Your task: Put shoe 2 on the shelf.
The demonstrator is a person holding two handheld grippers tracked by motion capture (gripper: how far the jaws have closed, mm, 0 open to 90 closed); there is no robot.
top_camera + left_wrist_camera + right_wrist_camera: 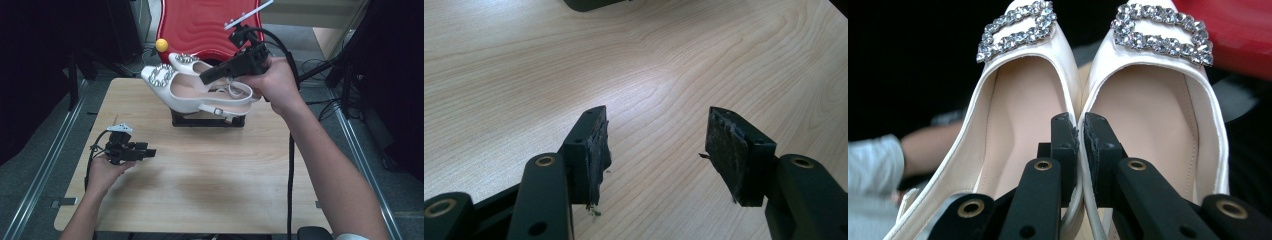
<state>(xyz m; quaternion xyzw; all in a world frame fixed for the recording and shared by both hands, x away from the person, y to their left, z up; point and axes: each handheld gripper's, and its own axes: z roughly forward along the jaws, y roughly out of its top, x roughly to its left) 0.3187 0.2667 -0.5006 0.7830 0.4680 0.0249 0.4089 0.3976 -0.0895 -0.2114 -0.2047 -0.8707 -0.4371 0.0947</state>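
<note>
High view: 2 white shoes (200,90), 1 black stand (207,120), 2 hand-held grippers.

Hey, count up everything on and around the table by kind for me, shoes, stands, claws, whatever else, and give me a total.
White shoes with jewelled buckles: 2, pinched together by their inner edges in the right claw
Black stand: 1
Claws: 2, the left claw open
Yellow ball: 1
Red chair: 1
Total: 7
</note>
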